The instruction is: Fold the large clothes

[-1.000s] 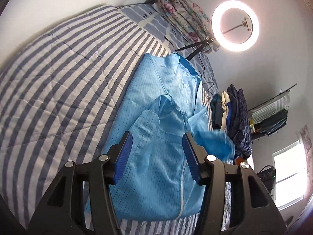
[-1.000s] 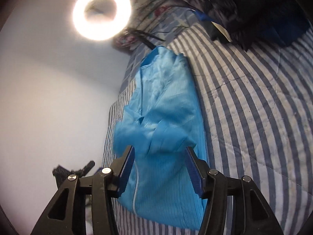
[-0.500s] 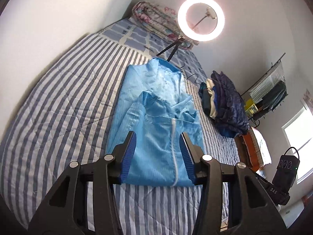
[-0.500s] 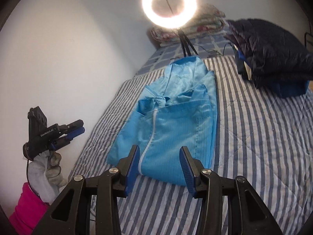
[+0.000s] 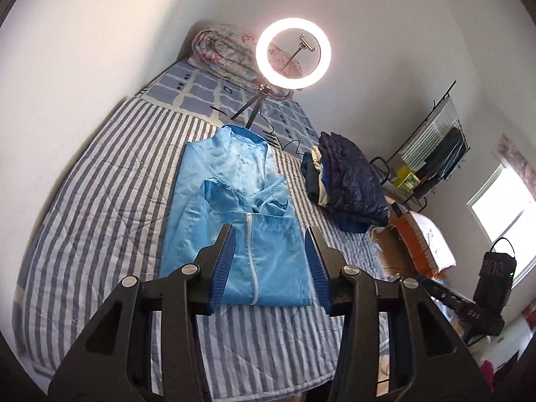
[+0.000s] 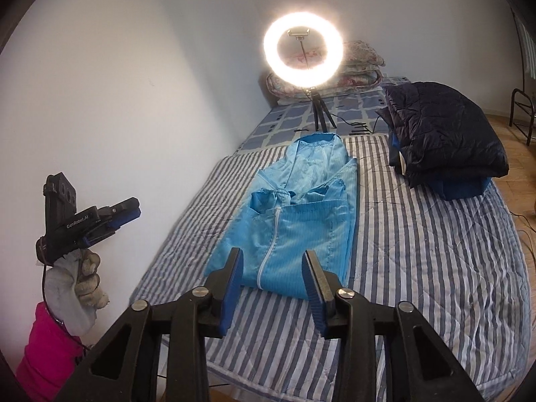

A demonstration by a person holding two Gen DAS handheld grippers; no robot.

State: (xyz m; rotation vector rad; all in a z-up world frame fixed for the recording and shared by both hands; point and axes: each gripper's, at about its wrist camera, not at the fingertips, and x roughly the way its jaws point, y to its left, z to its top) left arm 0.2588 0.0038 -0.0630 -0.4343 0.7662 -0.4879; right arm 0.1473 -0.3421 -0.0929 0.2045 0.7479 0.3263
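A light blue zip jacket (image 5: 239,221) lies on the striped bed (image 5: 100,221), folded into a long narrow shape with its lower part doubled up over the chest. It also shows in the right wrist view (image 6: 298,214). My left gripper (image 5: 270,261) is open and empty, held well back above the near end of the bed. My right gripper (image 6: 272,278) is open and empty, also held back from the jacket. The left gripper appears again at the far left of the right wrist view (image 6: 110,216), in a gloved hand.
A pile of folded dark clothes (image 6: 442,134) sits on the bed's right side. A lit ring light on a tripod (image 6: 303,55) stands beyond the jacket's collar, with floral pillows (image 5: 231,53) behind it. A rack (image 5: 432,160) and boxes stand right of the bed.
Both grippers have pulled back and up, away from the jacket. The lower part they were over now lies flat, folded up on the jacket.
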